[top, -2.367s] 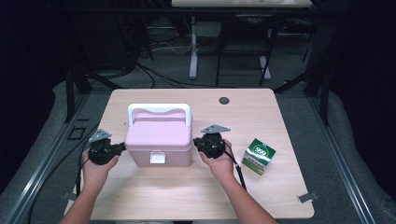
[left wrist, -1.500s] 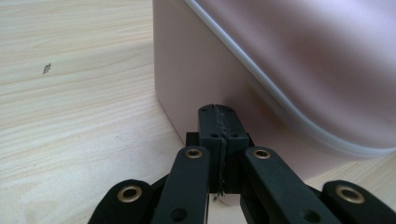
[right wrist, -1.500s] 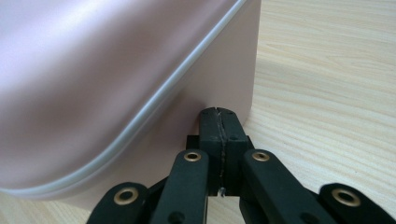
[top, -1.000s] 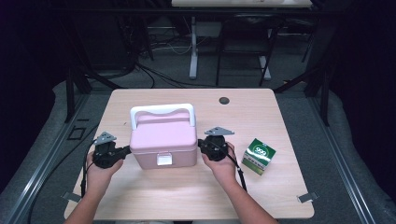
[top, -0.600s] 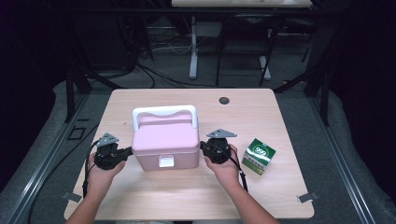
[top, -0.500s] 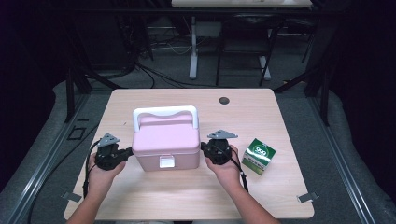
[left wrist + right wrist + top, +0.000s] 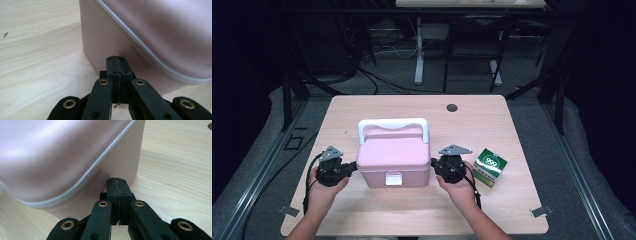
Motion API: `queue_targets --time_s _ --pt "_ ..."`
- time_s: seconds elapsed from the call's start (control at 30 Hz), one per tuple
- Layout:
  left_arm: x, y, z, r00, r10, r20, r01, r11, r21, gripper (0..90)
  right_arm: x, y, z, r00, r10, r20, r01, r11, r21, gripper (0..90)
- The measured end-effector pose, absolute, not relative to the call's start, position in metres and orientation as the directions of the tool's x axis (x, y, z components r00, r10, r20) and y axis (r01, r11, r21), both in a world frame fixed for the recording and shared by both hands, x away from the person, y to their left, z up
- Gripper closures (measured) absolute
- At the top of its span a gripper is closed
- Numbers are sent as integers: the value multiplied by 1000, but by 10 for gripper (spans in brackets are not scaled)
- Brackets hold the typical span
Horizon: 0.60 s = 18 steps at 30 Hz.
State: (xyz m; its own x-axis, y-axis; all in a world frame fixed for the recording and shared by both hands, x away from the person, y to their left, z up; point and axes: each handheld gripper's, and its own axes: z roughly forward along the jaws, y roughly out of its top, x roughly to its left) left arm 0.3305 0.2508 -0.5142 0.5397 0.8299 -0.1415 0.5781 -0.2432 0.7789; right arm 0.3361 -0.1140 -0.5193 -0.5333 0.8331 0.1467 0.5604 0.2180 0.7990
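Pink box point(image 7: 394, 159) shows no writing; green carton point(image 7: 488, 166) reads "999".

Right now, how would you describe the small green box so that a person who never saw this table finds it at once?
Start at the wooden table and find the big pink case with a white handle near its front. On the case's right, just past the right gripper, lies the small green box. It is the table's one green thing, with a white round logo on top.

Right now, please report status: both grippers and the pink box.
Left gripper and right gripper shut, pressing opposite sides of pink box. Box on table, lid closed. Green carton beside right hand.
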Motion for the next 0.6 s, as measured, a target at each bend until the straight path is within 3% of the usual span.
queue_targets --time_s 0.6 --pt "313 235 -511 579 804 -137 578 -287 764 900 312 -131 -518 -538 832 139 562 231 794 900"
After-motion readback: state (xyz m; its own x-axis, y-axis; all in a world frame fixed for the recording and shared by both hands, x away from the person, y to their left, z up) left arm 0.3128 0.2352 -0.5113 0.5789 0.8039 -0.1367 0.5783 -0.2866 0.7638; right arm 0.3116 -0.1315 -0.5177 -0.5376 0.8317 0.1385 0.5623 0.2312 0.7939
